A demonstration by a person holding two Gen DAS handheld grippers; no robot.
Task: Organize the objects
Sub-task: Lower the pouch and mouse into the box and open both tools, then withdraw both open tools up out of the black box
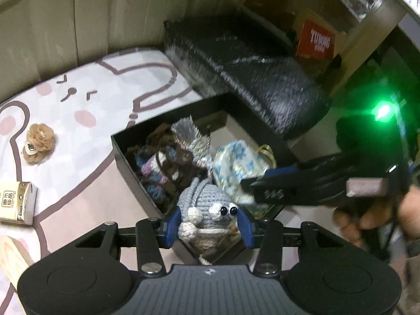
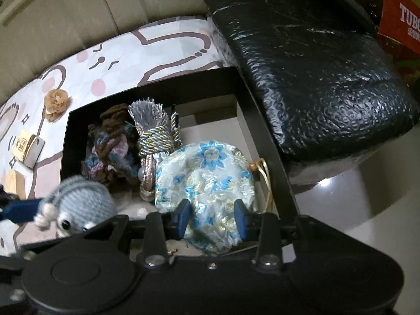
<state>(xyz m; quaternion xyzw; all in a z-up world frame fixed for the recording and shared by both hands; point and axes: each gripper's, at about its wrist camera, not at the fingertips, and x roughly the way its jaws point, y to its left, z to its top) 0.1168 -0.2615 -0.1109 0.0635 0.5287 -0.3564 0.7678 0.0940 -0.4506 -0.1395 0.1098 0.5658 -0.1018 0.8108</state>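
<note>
Crochet doll [image 1: 207, 216] over black box [image 1: 136, 157]

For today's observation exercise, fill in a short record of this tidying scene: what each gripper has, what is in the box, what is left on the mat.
left gripper: shut on the grey crochet toy, held at the box's near corner
right gripper: shut on the blue floral pouch inside the box
black box: holds yarn bundle, silver tassel and pouch
mat: tan fabric flower, small gold box
</note>
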